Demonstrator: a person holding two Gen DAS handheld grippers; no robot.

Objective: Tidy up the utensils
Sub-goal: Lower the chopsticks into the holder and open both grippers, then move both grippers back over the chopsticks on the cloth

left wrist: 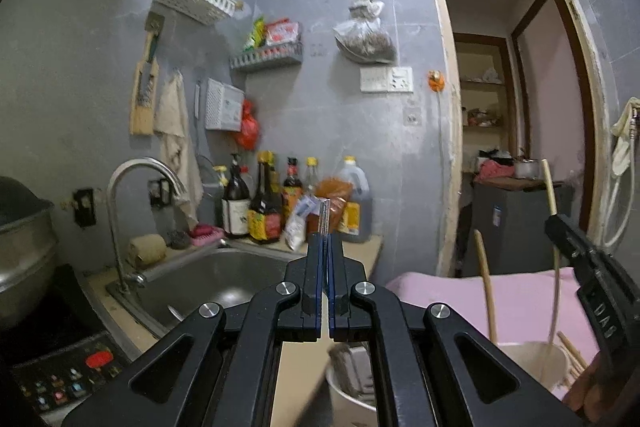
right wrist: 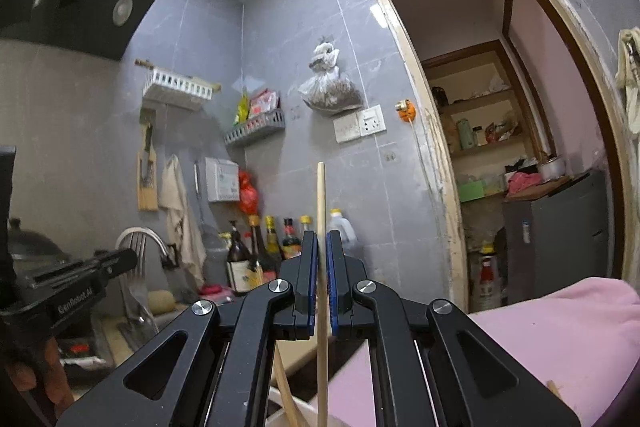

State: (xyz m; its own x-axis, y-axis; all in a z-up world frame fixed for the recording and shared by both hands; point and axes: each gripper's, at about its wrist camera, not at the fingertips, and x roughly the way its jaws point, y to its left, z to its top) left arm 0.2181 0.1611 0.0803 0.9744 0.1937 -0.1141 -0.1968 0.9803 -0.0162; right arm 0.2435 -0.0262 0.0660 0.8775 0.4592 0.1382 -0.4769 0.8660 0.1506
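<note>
My left gripper (left wrist: 324,239) is shut on a thin metal utensil handle (left wrist: 324,217) that sticks up between its pads, above the counter by the sink. My right gripper (right wrist: 322,239) is shut on a long wooden chopstick (right wrist: 321,195), held upright; it also shows at the right of the left wrist view (left wrist: 549,187). Below stand a white cup with metal utensils (left wrist: 352,379) and a cream cup (left wrist: 536,363) with wooden chopsticks (left wrist: 486,279) standing in it. The left gripper body appears at the left of the right wrist view (right wrist: 80,279).
A steel sink (left wrist: 224,279) with a tap (left wrist: 136,183) lies left. Sauce bottles (left wrist: 264,203) line the wall behind it. A pink cloth (left wrist: 480,295) covers the surface at right. An induction cooker (left wrist: 60,371) and pot (left wrist: 20,251) sit far left. A doorway (left wrist: 520,107) opens at right.
</note>
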